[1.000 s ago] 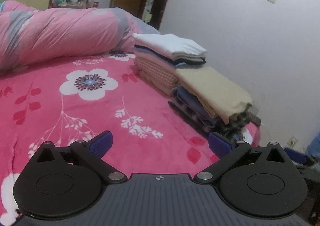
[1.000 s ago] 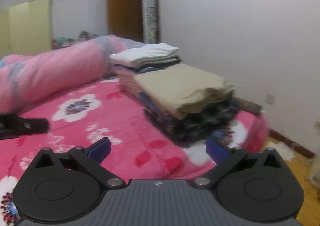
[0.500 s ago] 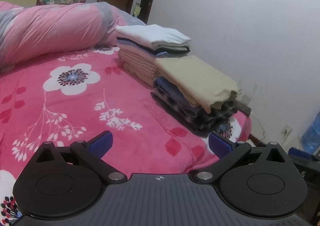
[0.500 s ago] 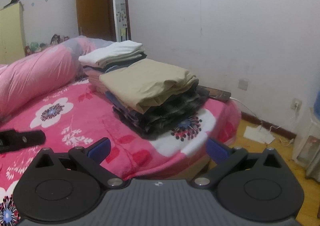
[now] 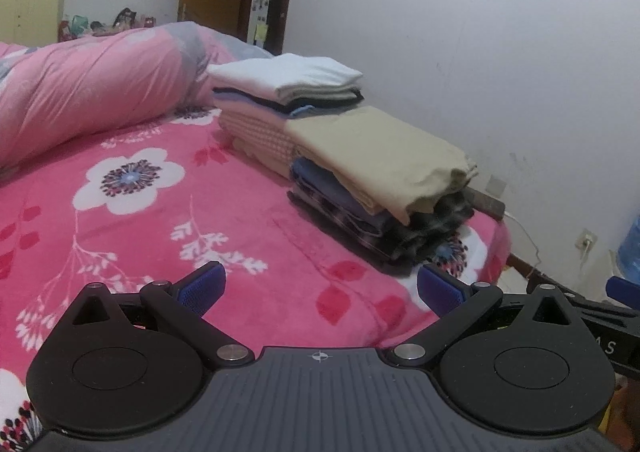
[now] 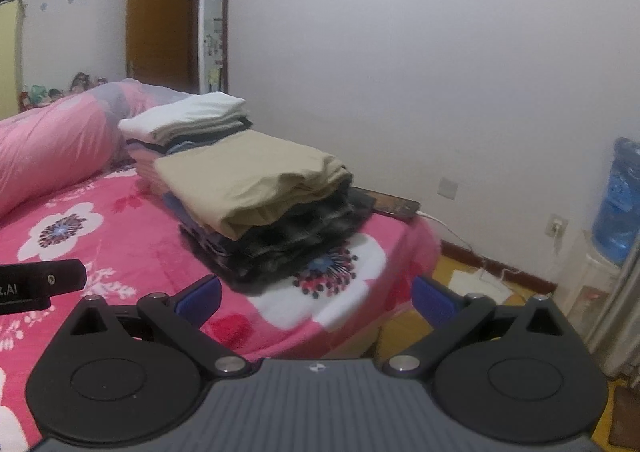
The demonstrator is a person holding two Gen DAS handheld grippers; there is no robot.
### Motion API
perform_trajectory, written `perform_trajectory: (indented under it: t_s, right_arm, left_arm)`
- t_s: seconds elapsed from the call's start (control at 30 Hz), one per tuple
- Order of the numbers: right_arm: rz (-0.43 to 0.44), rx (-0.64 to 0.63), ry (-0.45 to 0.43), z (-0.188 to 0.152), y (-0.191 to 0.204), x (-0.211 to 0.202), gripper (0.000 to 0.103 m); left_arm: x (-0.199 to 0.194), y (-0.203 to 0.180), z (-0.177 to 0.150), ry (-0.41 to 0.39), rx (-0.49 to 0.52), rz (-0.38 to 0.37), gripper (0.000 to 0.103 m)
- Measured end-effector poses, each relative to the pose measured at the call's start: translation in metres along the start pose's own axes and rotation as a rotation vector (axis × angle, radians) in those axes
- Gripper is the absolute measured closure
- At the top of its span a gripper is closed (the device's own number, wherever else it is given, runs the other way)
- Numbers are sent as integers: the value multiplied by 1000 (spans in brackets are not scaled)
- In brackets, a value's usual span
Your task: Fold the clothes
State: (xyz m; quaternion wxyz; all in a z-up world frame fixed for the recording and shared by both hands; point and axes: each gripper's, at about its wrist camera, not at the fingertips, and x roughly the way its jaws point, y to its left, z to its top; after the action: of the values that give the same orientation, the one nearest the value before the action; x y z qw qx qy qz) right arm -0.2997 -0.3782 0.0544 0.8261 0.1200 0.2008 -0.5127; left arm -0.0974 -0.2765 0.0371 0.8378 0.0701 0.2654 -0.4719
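Note:
Two stacks of folded clothes sit on the pink flowered bed (image 5: 240,236). The near stack has a beige garment (image 5: 376,155) on top of dark checked ones; the far stack is topped by a white garment (image 5: 288,71). My left gripper (image 5: 320,288) is open, above the bedspread short of the near stack, nothing between its blue pads. My right gripper (image 6: 316,298) is open too, over the bed's corner, with the beige garment (image 6: 248,171) and white garment (image 6: 188,113) ahead. The left gripper's body (image 6: 36,284) shows at the left edge of the right wrist view.
A rolled pink quilt (image 5: 92,87) lies along the back of the bed. A white wall (image 6: 440,71) runs close to the right side. A dark flat object (image 6: 394,205) rests at the bed's edge, a blue water bottle (image 6: 618,199) stands at the right, and a brown door (image 6: 158,19) is behind.
Both grippers have drawn back and swung right, away from the stacks; more of the bed's corner, the floor and the water bottle have come into view. Both stayed open.

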Motion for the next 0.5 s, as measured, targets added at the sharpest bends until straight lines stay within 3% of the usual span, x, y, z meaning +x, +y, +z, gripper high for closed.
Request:
perform_trajectory:
  t_s: [0.17,0.5]
  right_arm:
    - [-21,3,7,-2,-9,2,0]
    - [-50,-6,20,-5,-19,8,0]
  left_arm:
    - [8,-14,-5,-6,33,41,0]
    - [16,-26,-7,-5,51,25,0]
